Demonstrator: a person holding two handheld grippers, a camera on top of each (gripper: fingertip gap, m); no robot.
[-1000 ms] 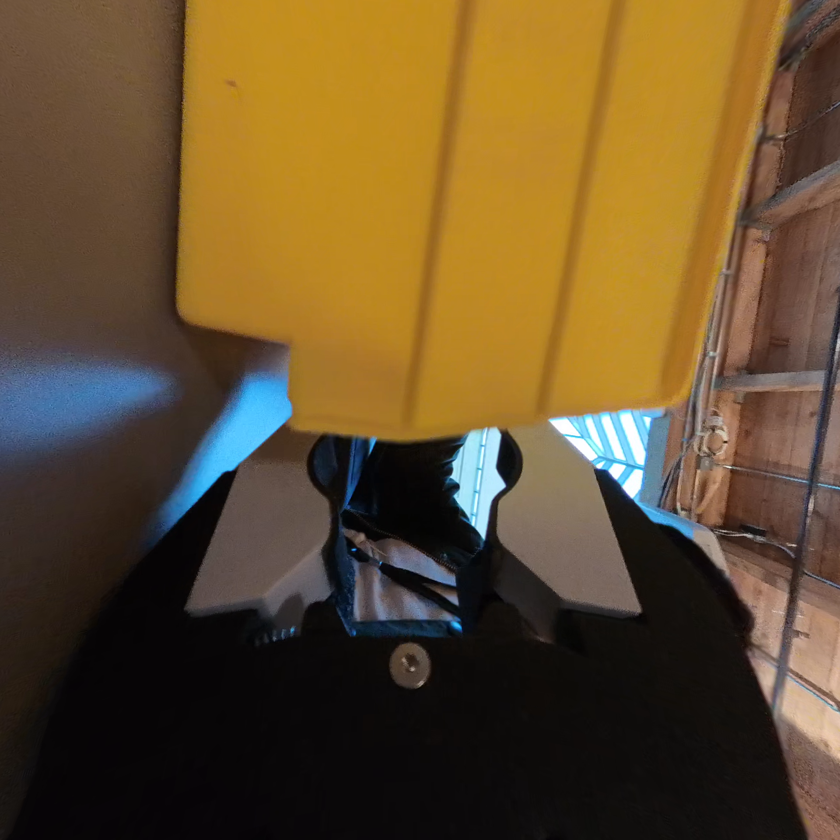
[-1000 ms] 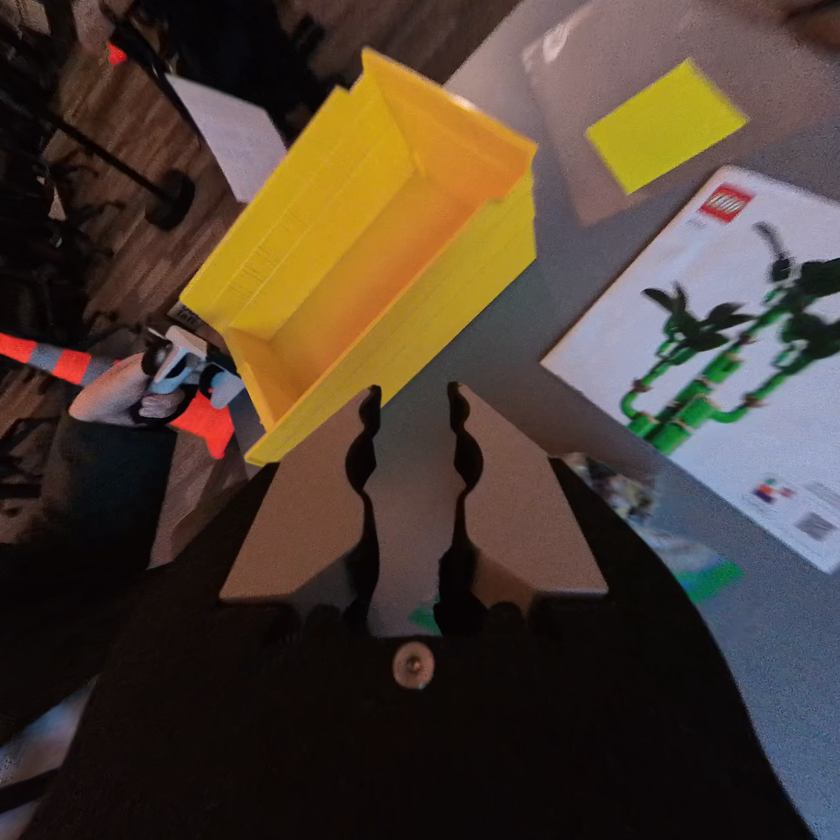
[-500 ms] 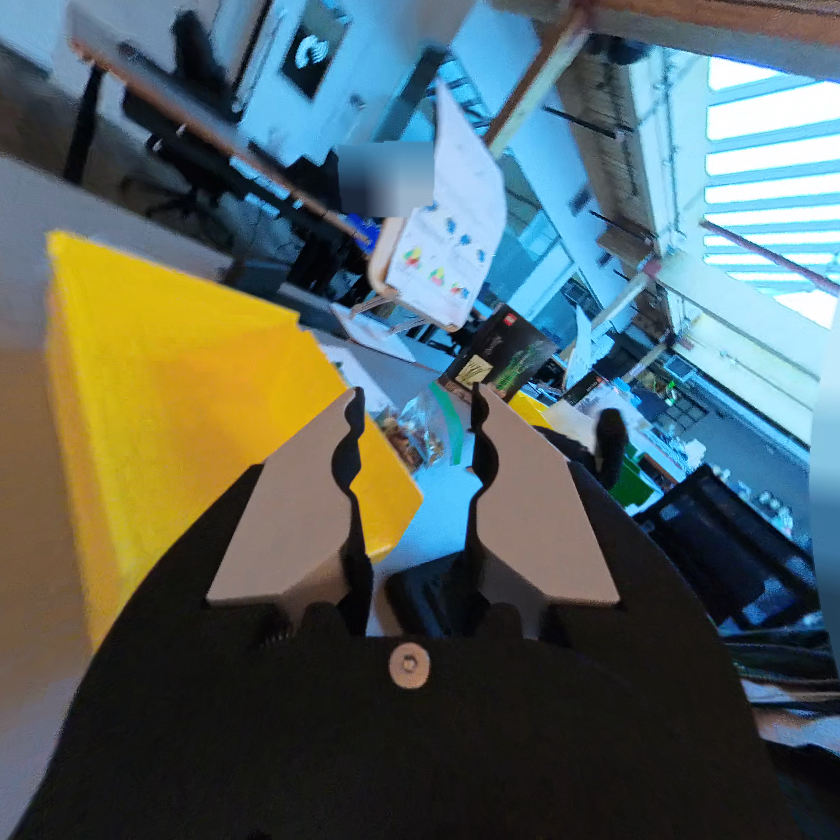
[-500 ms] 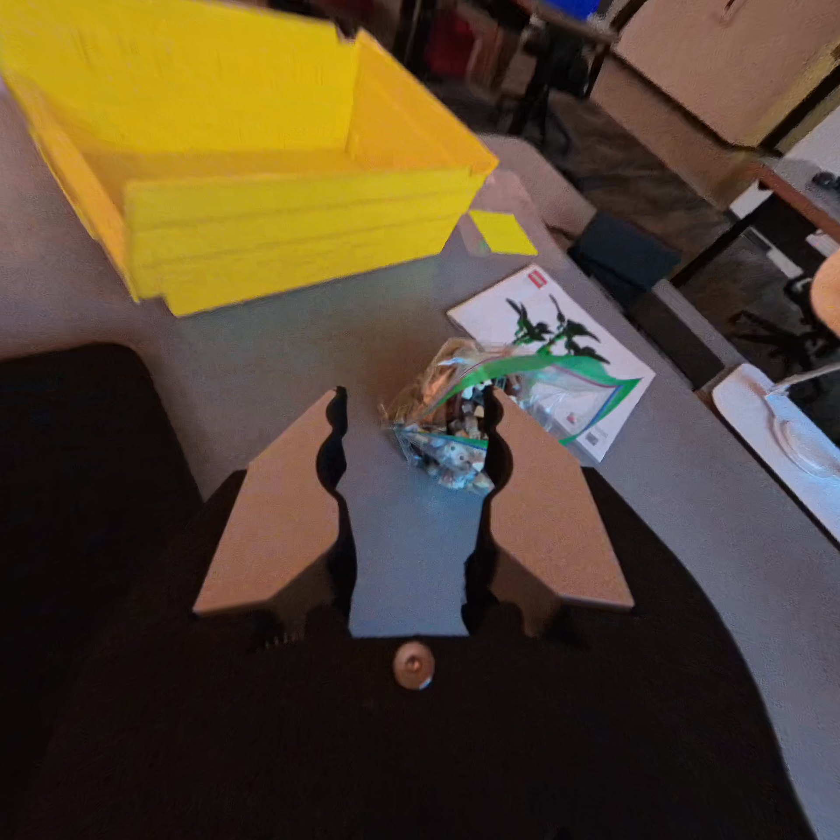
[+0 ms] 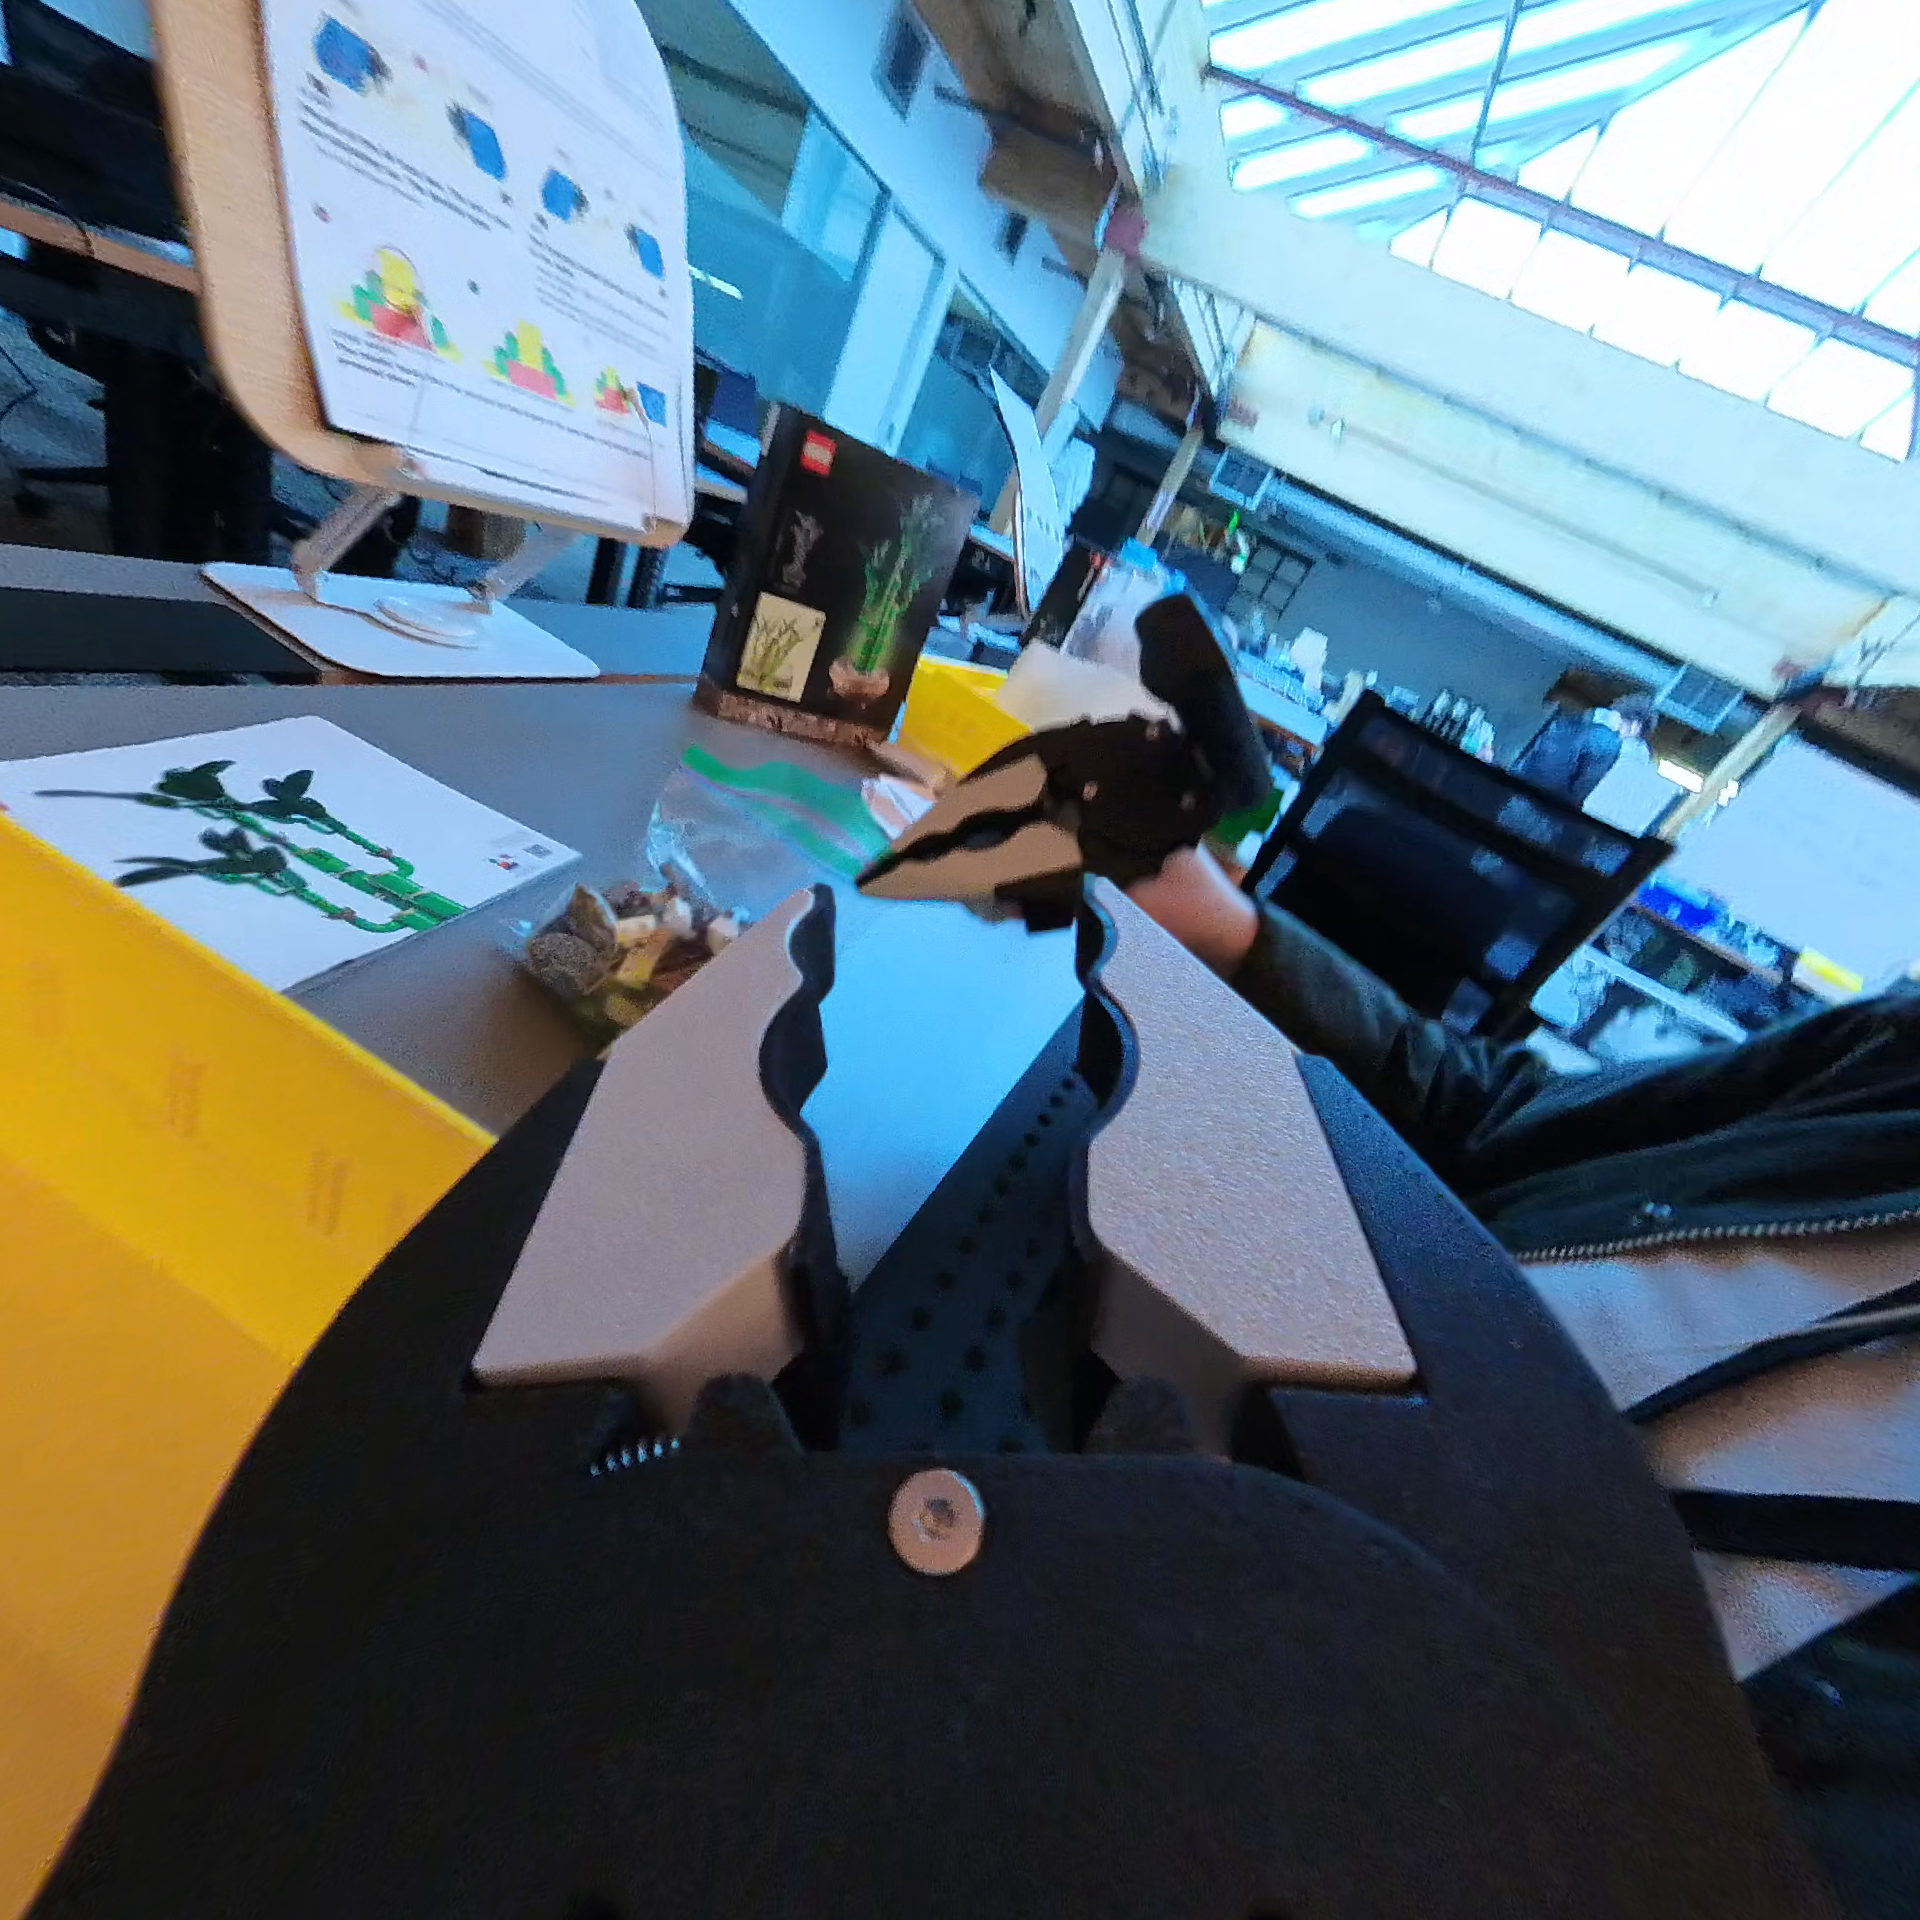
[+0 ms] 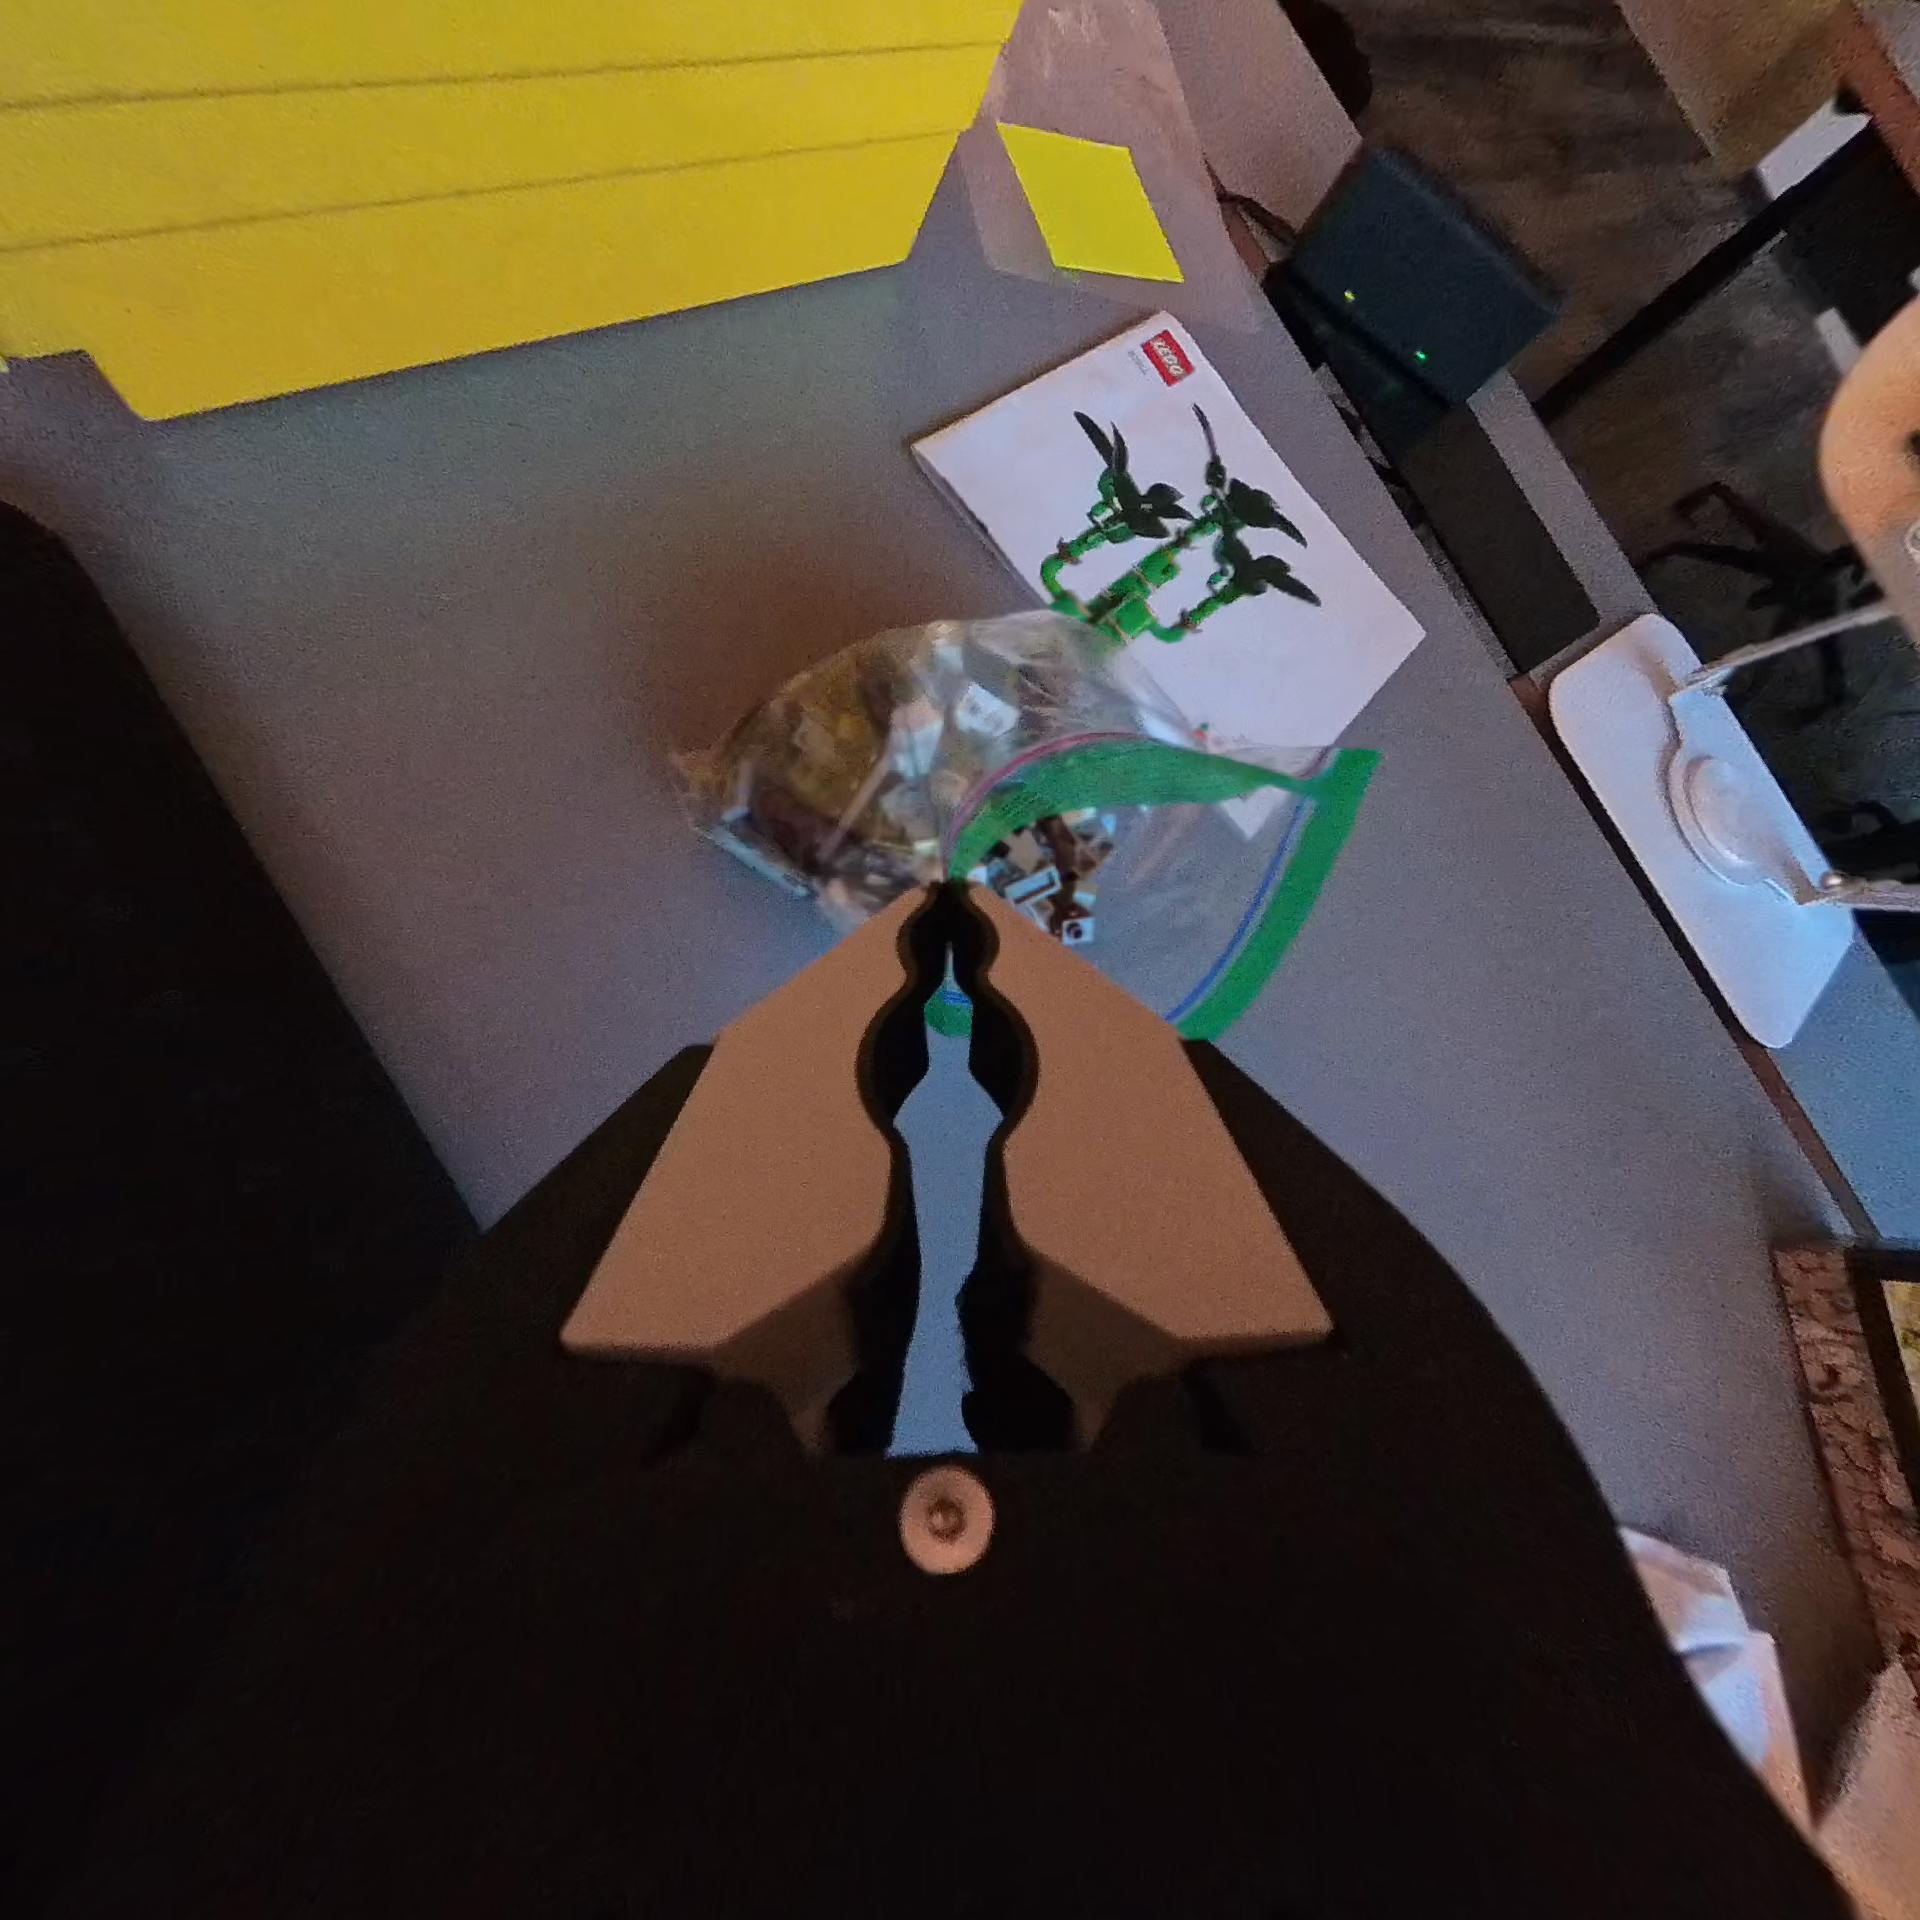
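Observation:
A clear zip bag (image 6: pixel 935 748) with a green zip strip holds several small bricks and lies on the grey table (image 6: pixel 468 623). My right gripper (image 6: pixel 948 896) is shut, its tips pinching the green strip at the bag's near edge. In the left wrist view the bag (image 5: pixel 634 940) lies just ahead and left of my left gripper (image 5: pixel 956 904), which is open, empty and low over the table. The right gripper (image 5: pixel 878 881) shows there too, shut, right in front of my left fingertips. A yellow bin (image 5: pixel 156 1143) stands at my left; it also shows in the right wrist view (image 6: pixel 468 177).
A white instruction booklet (image 6: pixel 1174 530) with a green plant picture lies beyond the bag. A yellow sheet (image 6: pixel 1091 208) lies near the bin. A dark product box (image 5: pixel 842 592) and a stand holding a printed page (image 5: pixel 468 260) are farther back. A person's sleeve (image 5: pixel 1403 1049) is at right. Left tips to right tips: about 20 centimeters.
My left gripper swung from under the yellow bin to face across the table, staying open. My right gripper came down to the bag and closed on its green strip.

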